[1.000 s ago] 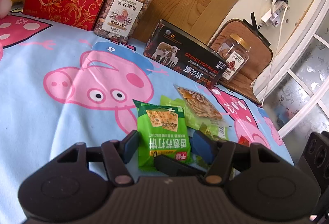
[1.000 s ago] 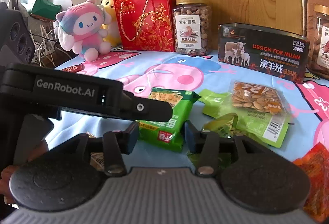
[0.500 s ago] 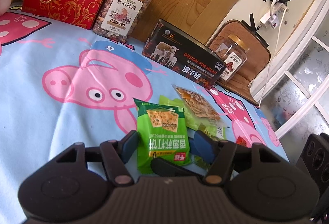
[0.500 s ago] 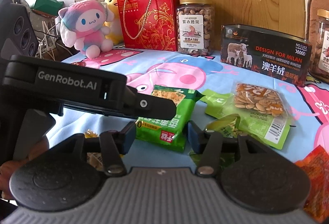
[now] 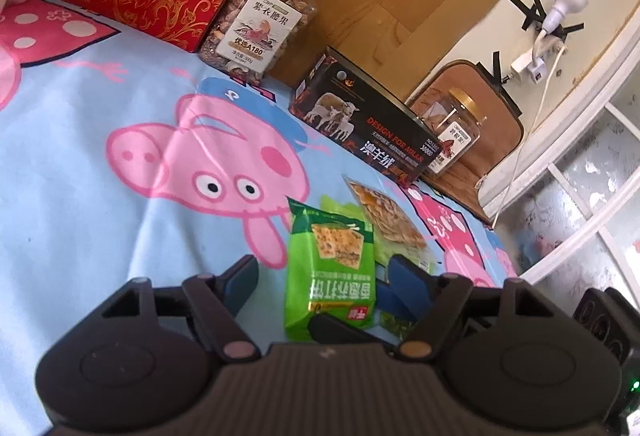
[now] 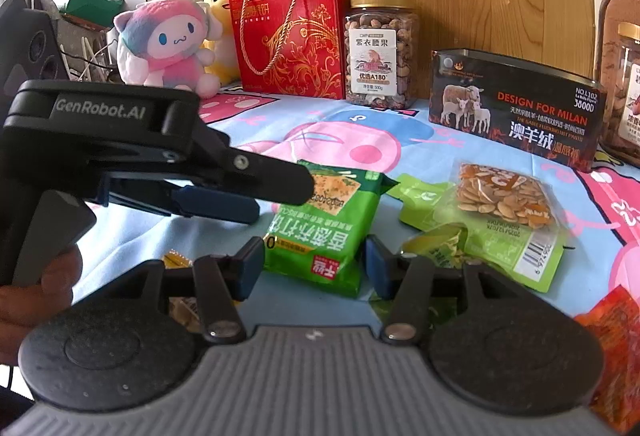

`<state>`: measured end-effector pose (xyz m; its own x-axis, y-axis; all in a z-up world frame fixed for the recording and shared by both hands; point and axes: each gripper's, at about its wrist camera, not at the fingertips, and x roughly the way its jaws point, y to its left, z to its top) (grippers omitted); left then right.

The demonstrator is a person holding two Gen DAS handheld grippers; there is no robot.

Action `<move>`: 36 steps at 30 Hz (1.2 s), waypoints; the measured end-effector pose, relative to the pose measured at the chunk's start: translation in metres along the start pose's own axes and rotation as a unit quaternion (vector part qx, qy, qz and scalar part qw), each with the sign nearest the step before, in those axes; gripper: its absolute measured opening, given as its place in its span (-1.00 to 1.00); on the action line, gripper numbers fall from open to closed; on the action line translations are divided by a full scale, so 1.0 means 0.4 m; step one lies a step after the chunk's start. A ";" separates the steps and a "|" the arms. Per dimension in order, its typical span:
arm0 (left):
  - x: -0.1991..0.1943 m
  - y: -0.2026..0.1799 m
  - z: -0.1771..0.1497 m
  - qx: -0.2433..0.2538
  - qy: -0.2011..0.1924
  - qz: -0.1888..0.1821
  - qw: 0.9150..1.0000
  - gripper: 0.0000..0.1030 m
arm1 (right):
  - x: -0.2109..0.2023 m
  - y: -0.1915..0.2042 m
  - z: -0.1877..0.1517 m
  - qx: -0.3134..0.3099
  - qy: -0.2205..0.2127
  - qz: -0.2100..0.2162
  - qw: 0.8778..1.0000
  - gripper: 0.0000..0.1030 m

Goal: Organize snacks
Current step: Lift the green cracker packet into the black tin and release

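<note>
Black "DESIGN FOR MILAN" box [image 6: 516, 107]; left tongs [image 5: 320, 276] opening, right tongs [image 6: 314, 268] open, both empty.

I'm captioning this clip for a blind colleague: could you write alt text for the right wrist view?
A green biscuit packet lies on a cartoon-pig tablecloth between the open fingers of the right gripper, untouched by them, while the left gripper, jaws opening, reaches over it from the left. Behind stand a red gift box, a nut jar and a plush toy.
</note>
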<state>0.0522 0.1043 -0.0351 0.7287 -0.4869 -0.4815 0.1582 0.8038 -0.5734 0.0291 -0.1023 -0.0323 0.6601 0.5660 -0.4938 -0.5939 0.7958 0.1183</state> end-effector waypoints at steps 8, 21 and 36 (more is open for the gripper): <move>0.032 -0.025 -0.007 0.027 0.012 -0.009 1.000 0.16 | 0.004 0.009 0.000 -0.011 0.001 -0.008 1.000 0.11; 0.067 -0.148 0.163 0.076 -0.007 -0.057 0.995 0.11 | -0.043 -0.005 0.097 -0.102 -0.118 -0.123 0.980 -0.03; 0.476 -0.235 0.438 0.061 0.023 -0.057 0.996 0.16 | 0.091 -0.409 0.298 0.051 -0.100 -0.157 0.981 0.05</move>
<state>0.2928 -0.0044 0.0432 0.6707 -0.5898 -0.4498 0.3189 0.7768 -0.5431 0.2051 -0.1861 0.0333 0.8861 0.3130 -0.3419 -0.3053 0.9491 0.0776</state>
